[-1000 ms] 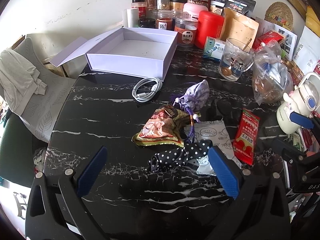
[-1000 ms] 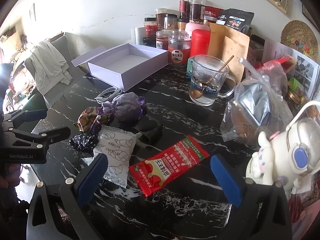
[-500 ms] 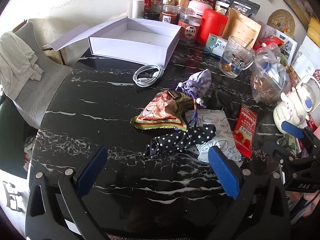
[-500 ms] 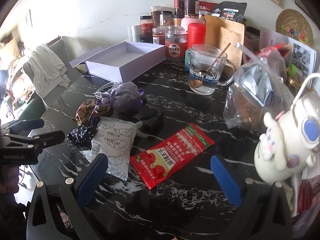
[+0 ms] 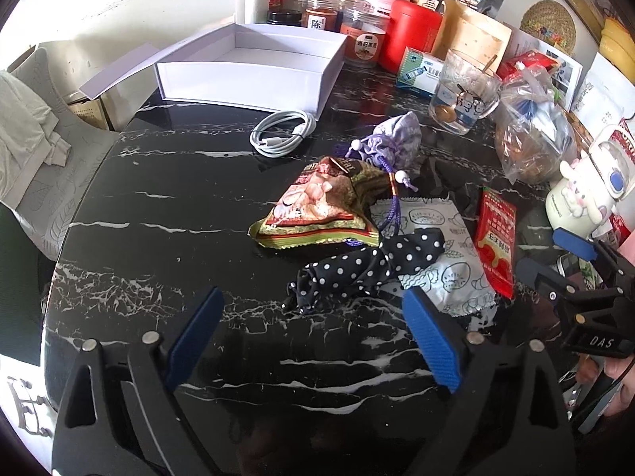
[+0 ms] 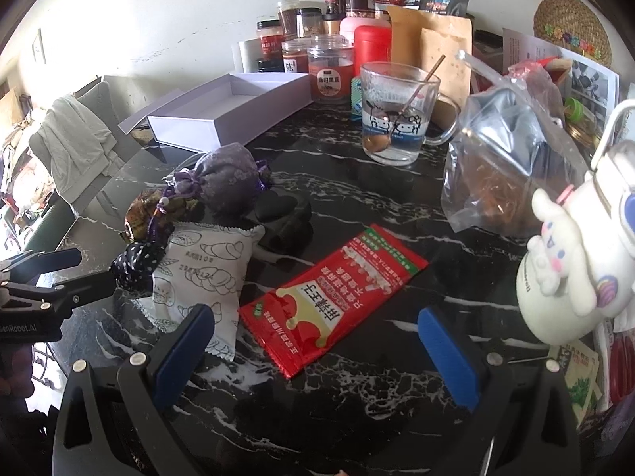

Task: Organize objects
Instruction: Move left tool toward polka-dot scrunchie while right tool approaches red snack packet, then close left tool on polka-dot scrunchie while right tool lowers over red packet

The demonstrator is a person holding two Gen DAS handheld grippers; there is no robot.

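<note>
A pile lies mid-table: a black polka-dot cloth [image 5: 369, 265], a brown-green snack bag [image 5: 317, 210], a purple drawstring pouch [image 5: 393, 139], a white printed packet [image 5: 448, 261] and a red sachet [image 5: 494, 246]. My left gripper [image 5: 311, 317] hovers just short of the polka-dot cloth; its jaws are closing and the pads touch nothing. My right gripper [image 6: 313, 325] stands open low over the red sachet [image 6: 333, 297], whose near end lies between the fingers, untouched. An open white box [image 5: 246, 75] sits at the back left, with a coiled white cable [image 5: 283, 133] in front of it.
Jars, a red canister [image 5: 412, 39] and pouches crowd the back edge. A glass mug with a spoon [image 6: 397, 115], a plastic bag [image 6: 508, 166] and a white plush-covered bottle [image 6: 571, 261] stand to the right. A chair with clothing [image 5: 27, 139] is at the left.
Both grippers have sunk closer to the tabletop, so the pile looks nearer. The left jaws stand slightly narrower than before. No object on the table has moved.
</note>
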